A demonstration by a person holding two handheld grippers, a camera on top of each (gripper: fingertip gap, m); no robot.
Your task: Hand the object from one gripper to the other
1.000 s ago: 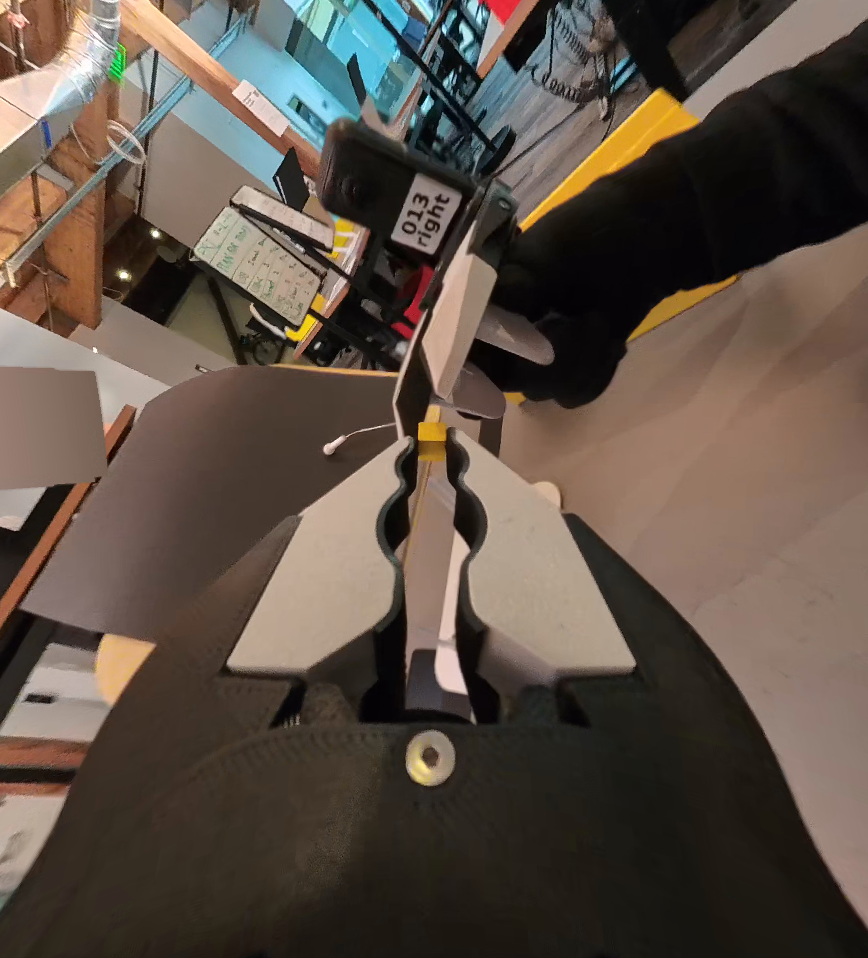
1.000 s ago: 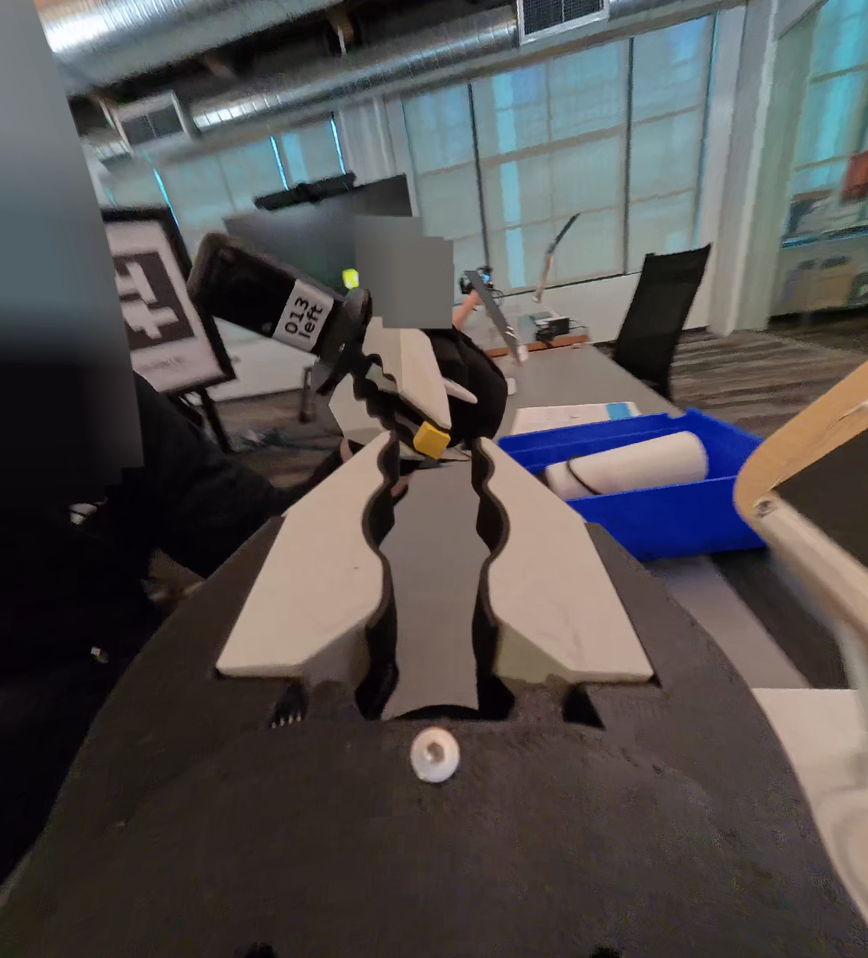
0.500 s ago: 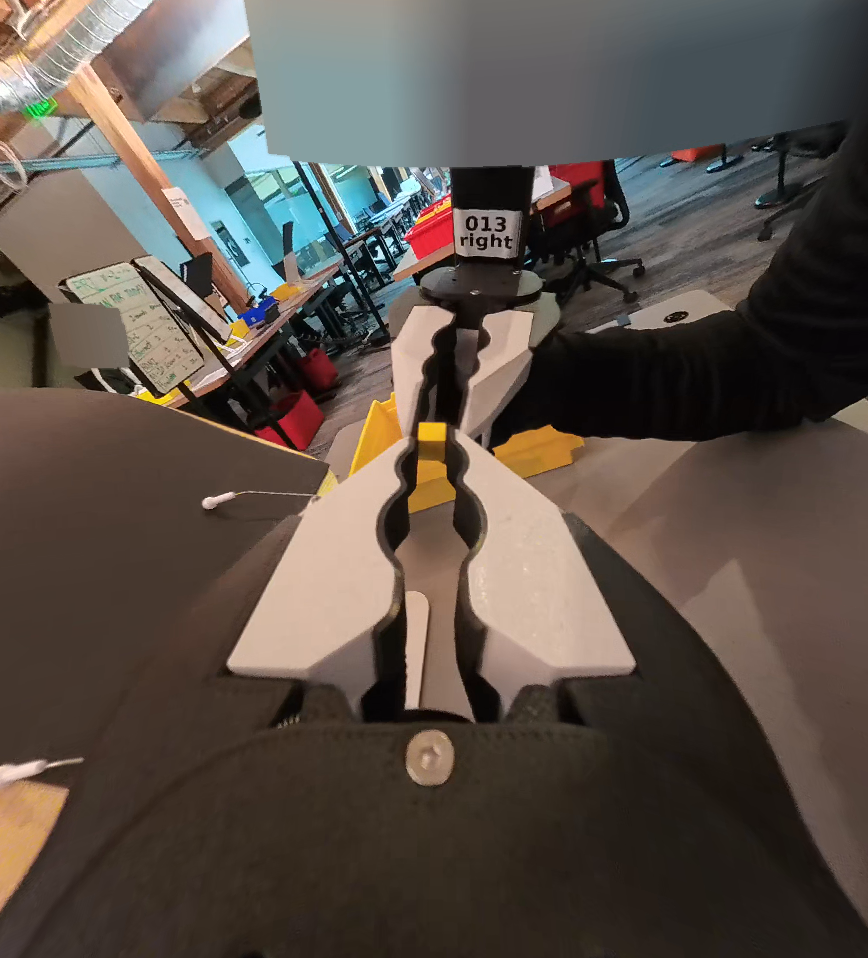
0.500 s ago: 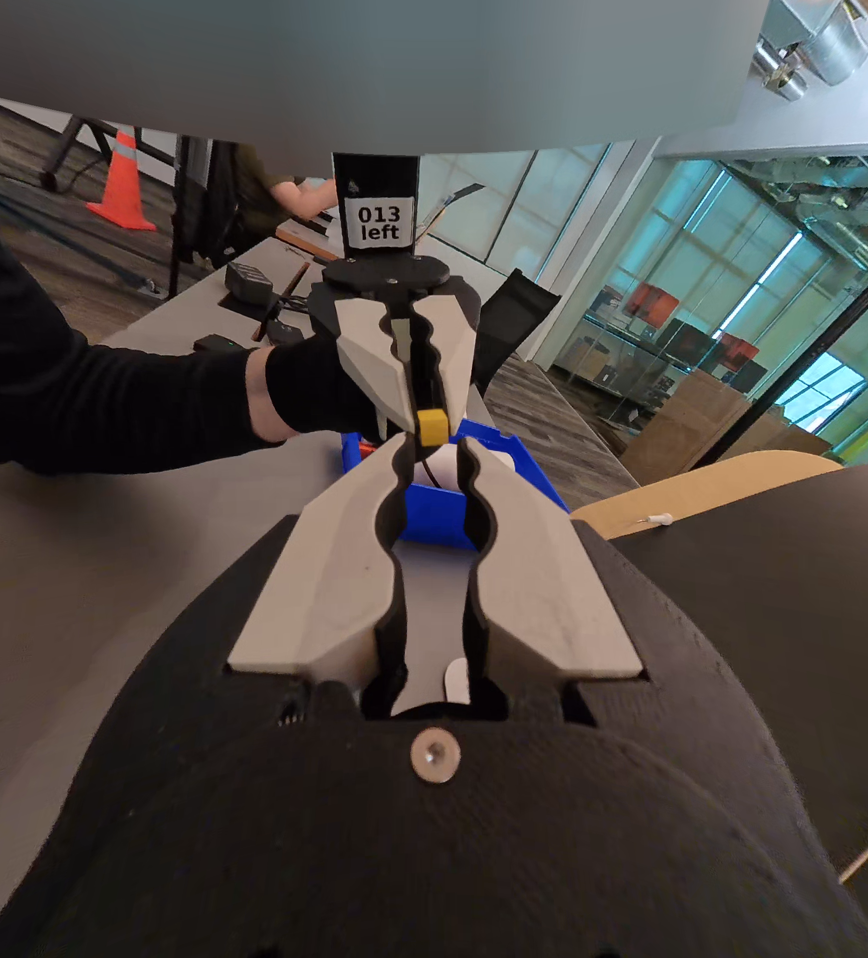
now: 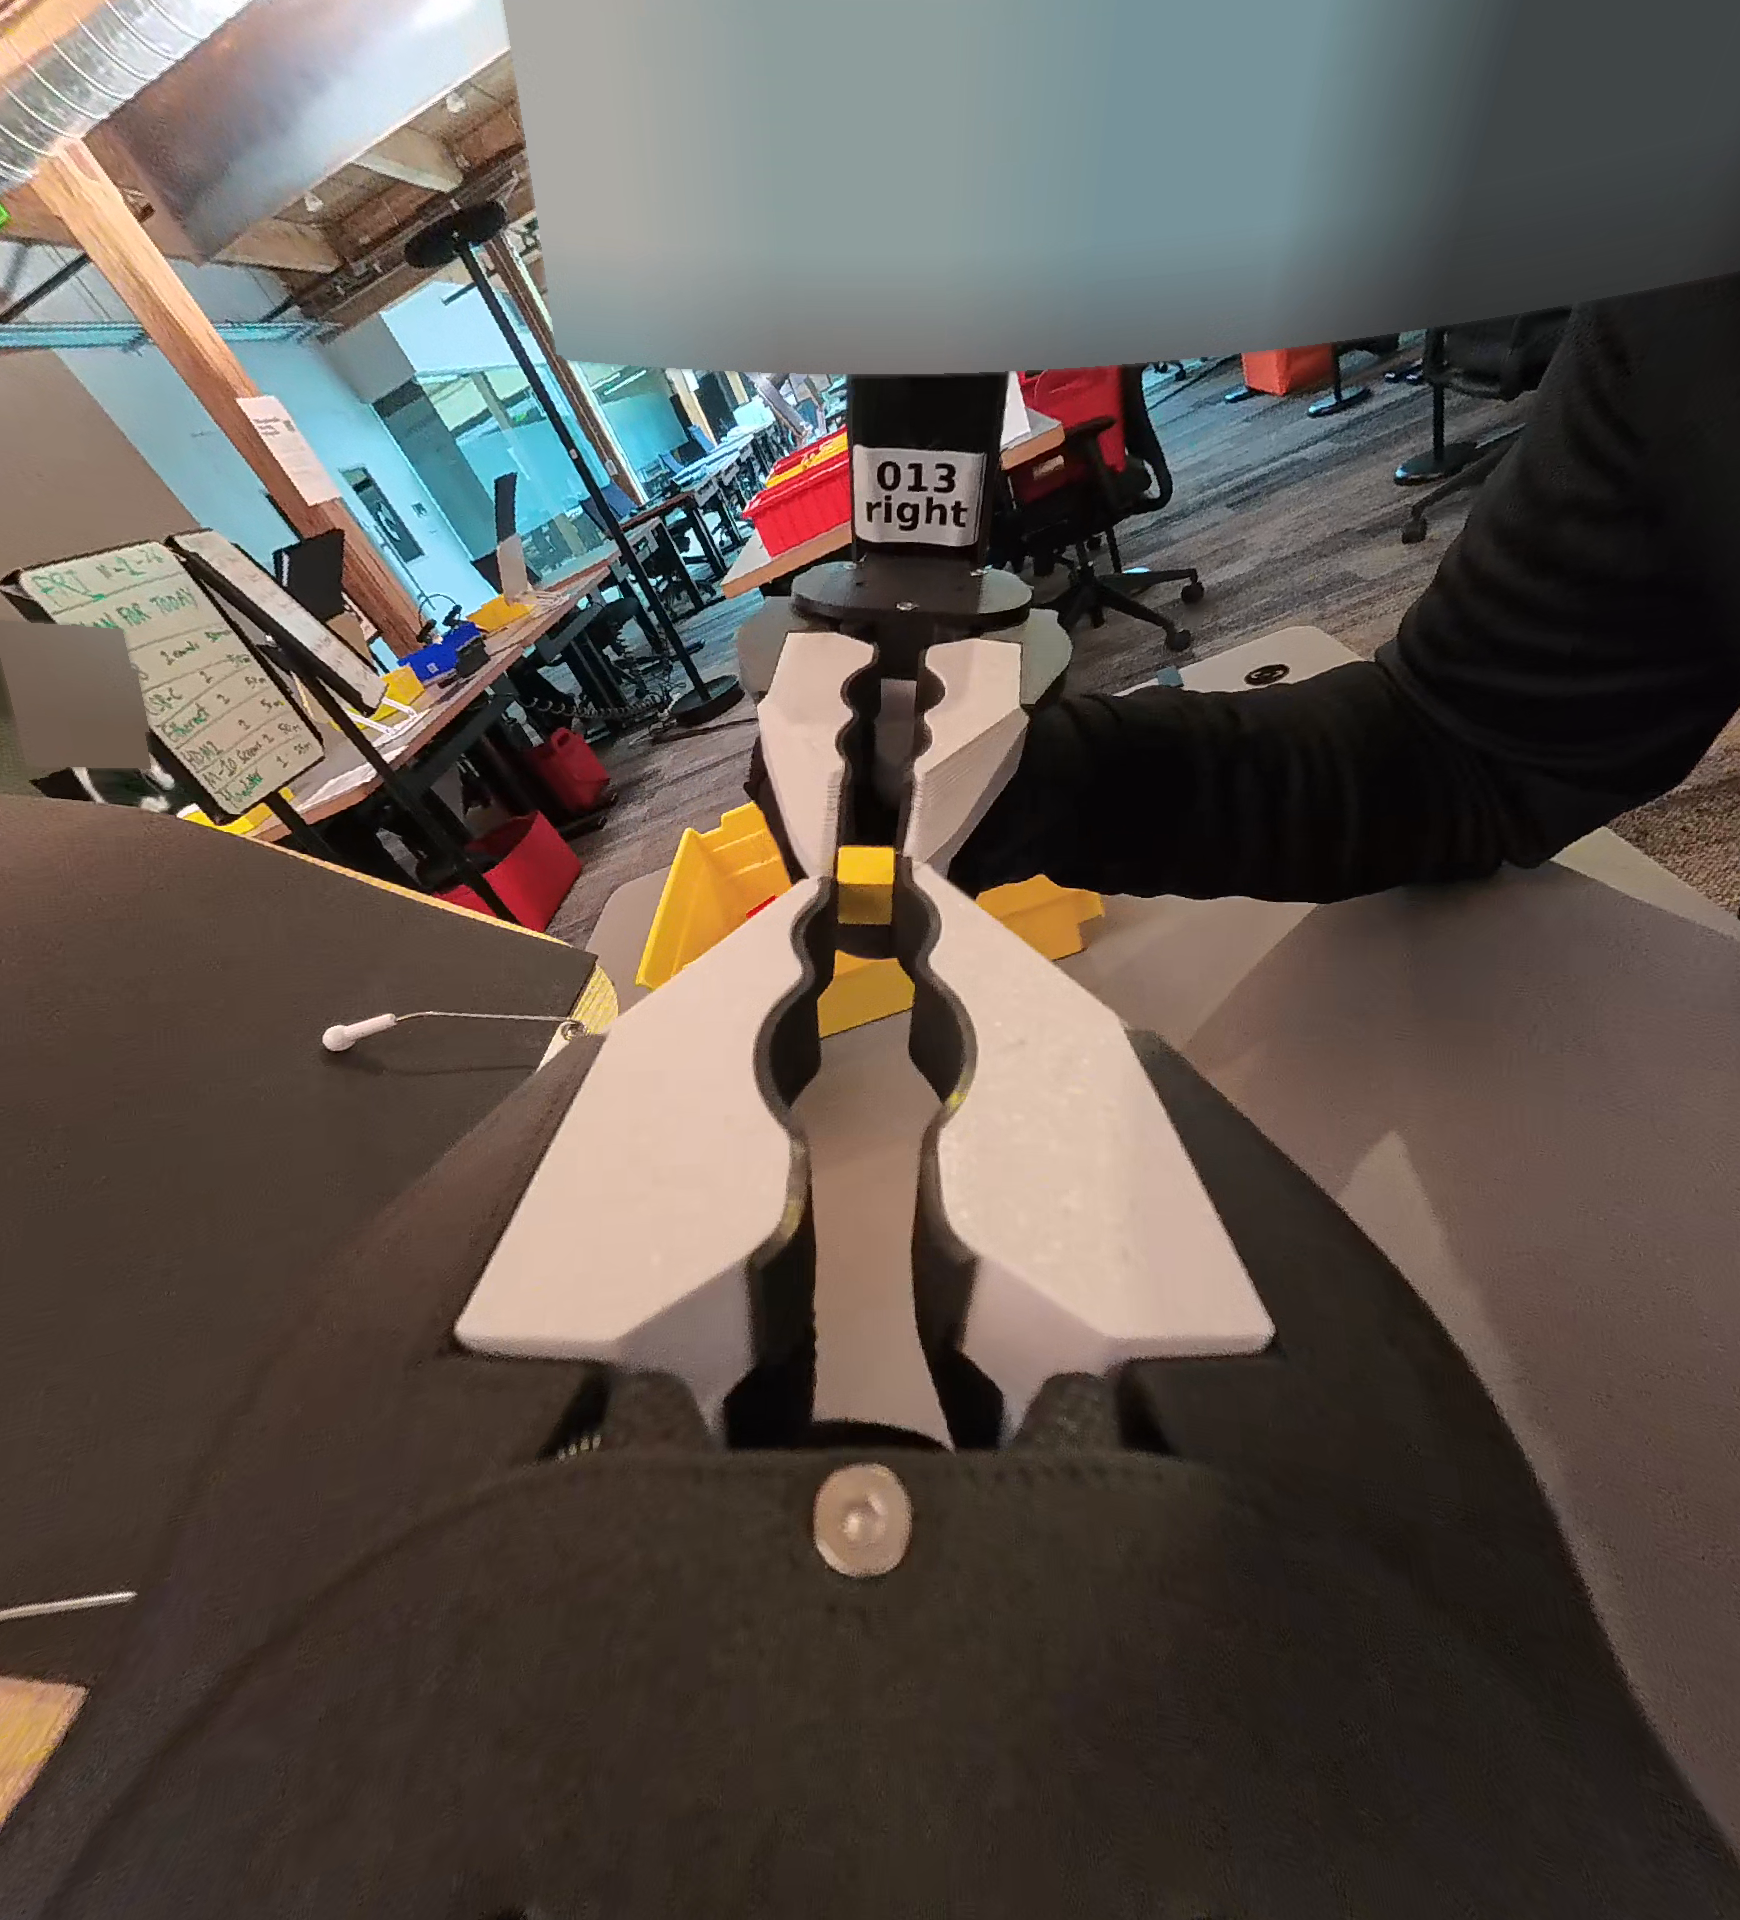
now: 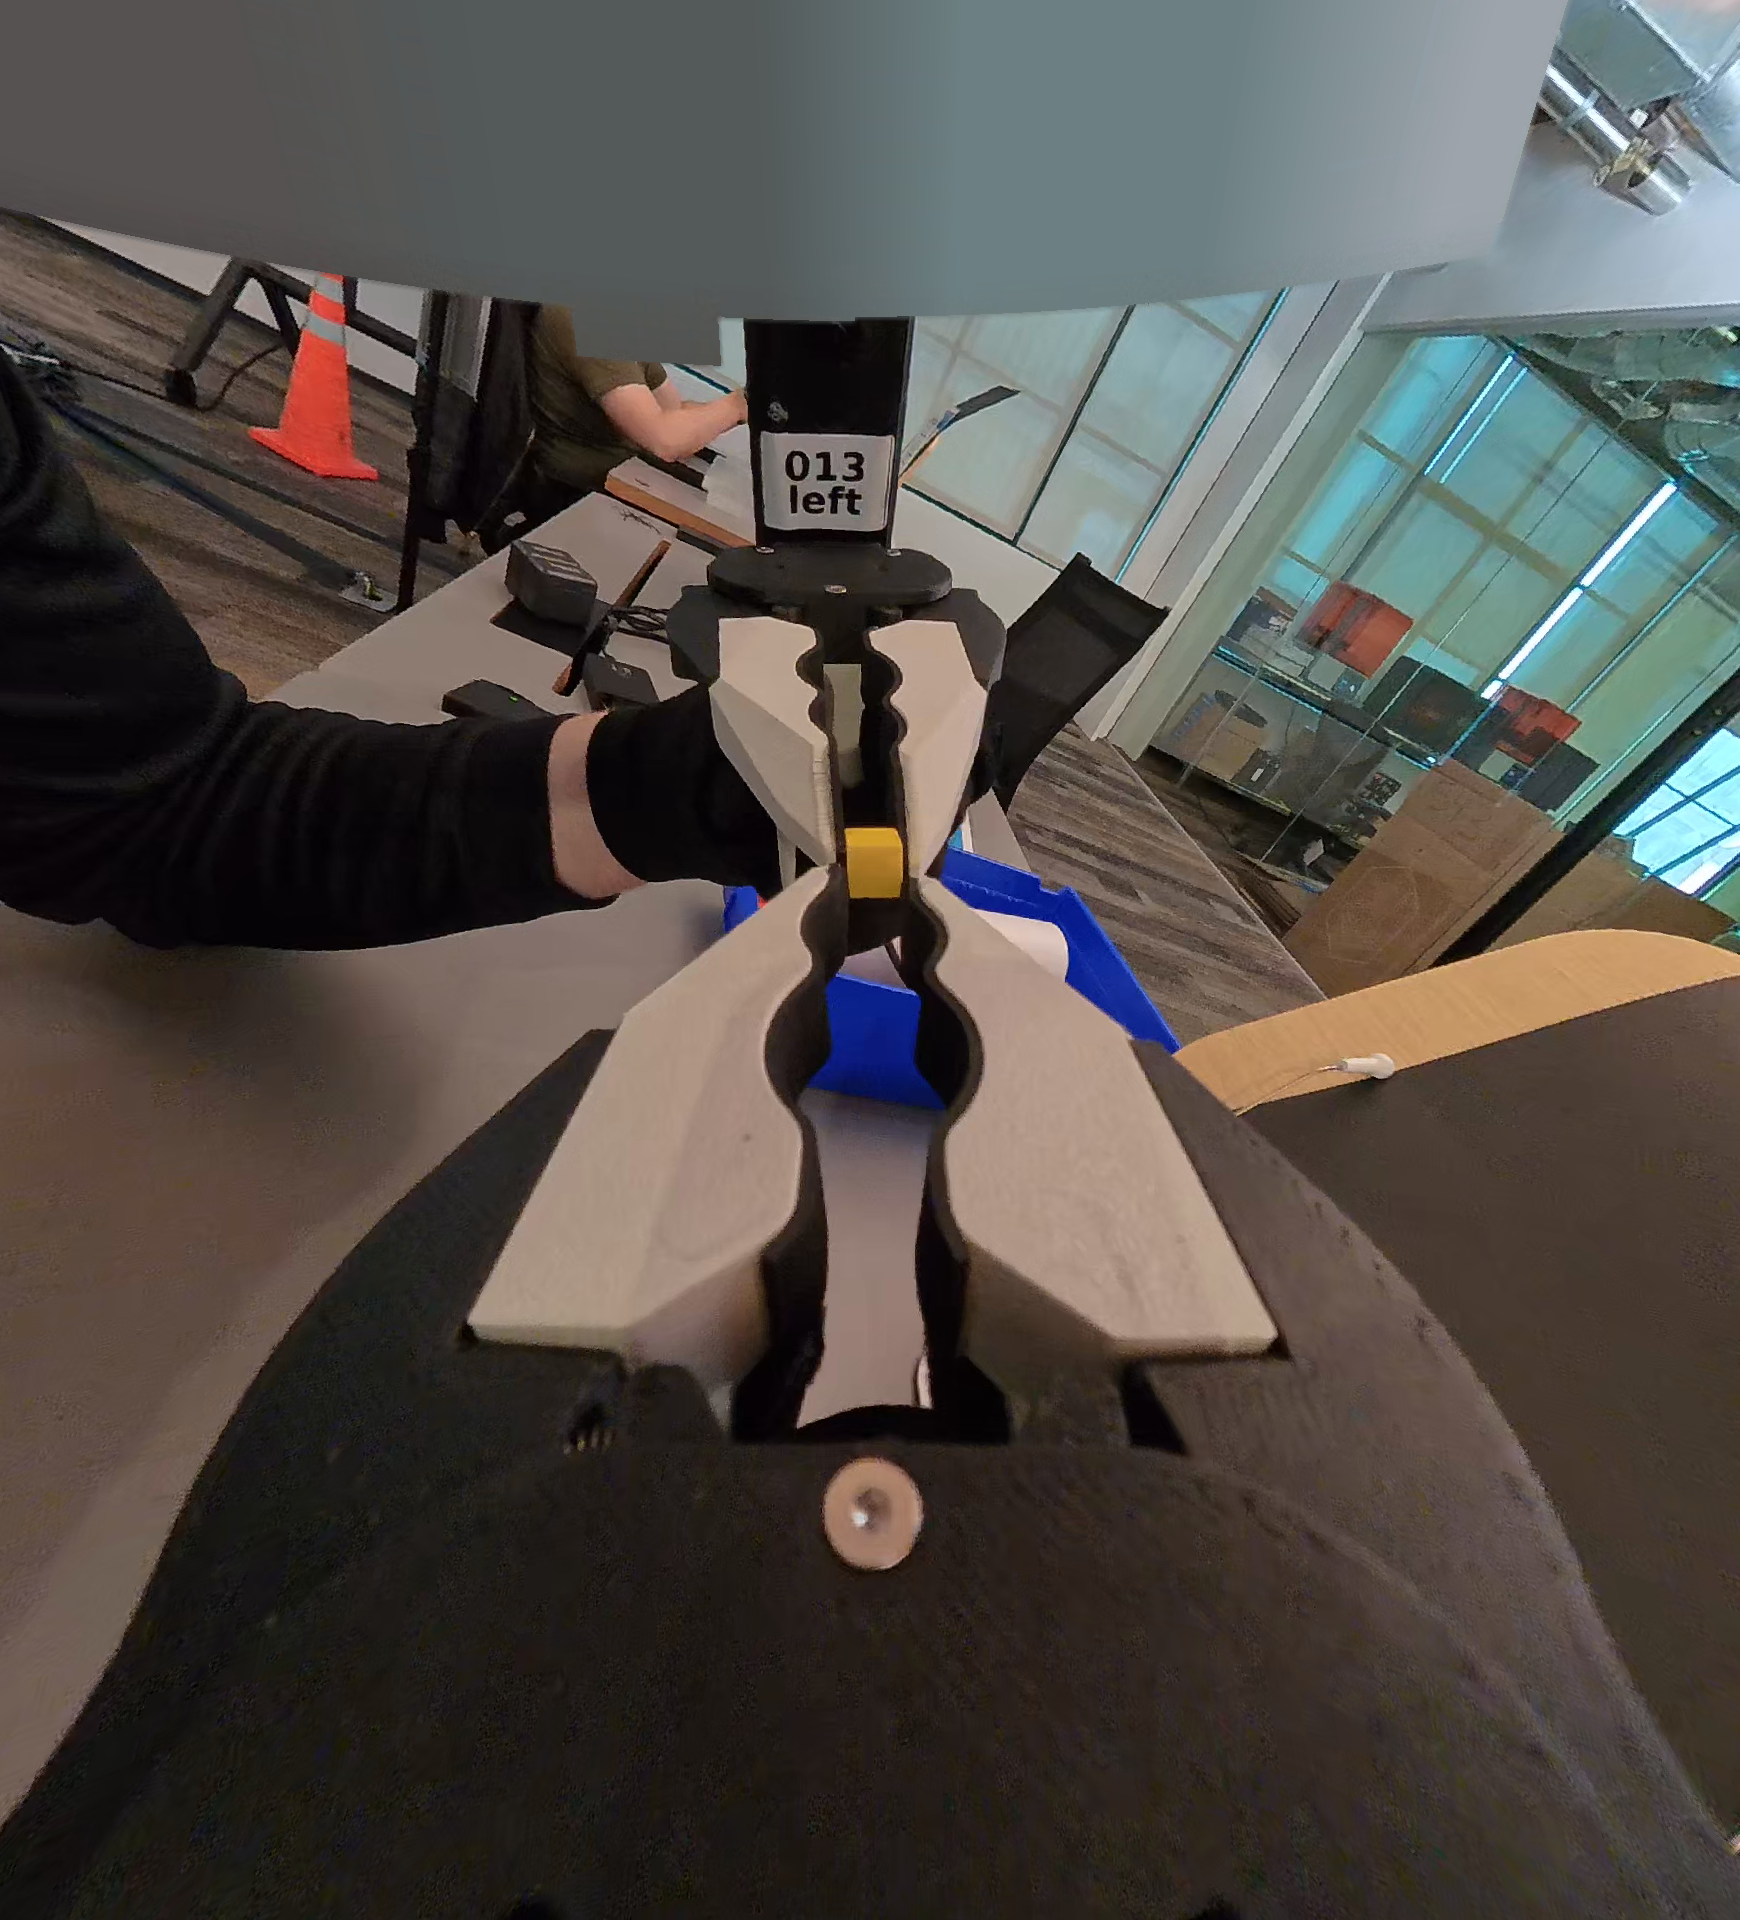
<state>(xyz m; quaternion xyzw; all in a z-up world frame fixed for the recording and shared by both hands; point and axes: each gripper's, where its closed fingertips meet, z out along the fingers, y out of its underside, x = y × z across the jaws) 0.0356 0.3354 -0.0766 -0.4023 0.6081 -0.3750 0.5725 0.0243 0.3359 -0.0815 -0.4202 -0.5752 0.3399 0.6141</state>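
A small yellow cube [image 5: 866,883] sits between the tips of both grippers, which meet tip to tip above the grey table [image 5: 1468,1091]. My left gripper [image 5: 868,902] is shut on the cube's near end. The right gripper [image 5: 868,847] faces it from the far side, held by a black-gloved hand. In the right wrist view the cube [image 6: 872,857] lies between the tips of my right gripper [image 6: 871,888], whose jaws stand closed against its sides. The left gripper [image 6: 868,831] still pinches it from beyond.
A yellow bin [image 5: 710,904] lies on the table under the grippers in the left wrist view. A blue bin [image 6: 1084,956] holding a white roll [image 6: 1037,948] shows in the right wrist view. Black sleeves [image 5: 1365,779] [image 6: 170,748] reach in. A black curved panel [image 5: 170,987] stands beside. The grippers are tip to tip, or close to it. The black curved panel [image 5: 170,987] is about equally far from each gripper, around 30 cm.
Both grippers have swung level and lined up tip to tip. My right gripper's jaws have narrowed from wide open onto the cube. The left gripper has kept hold of the cube.
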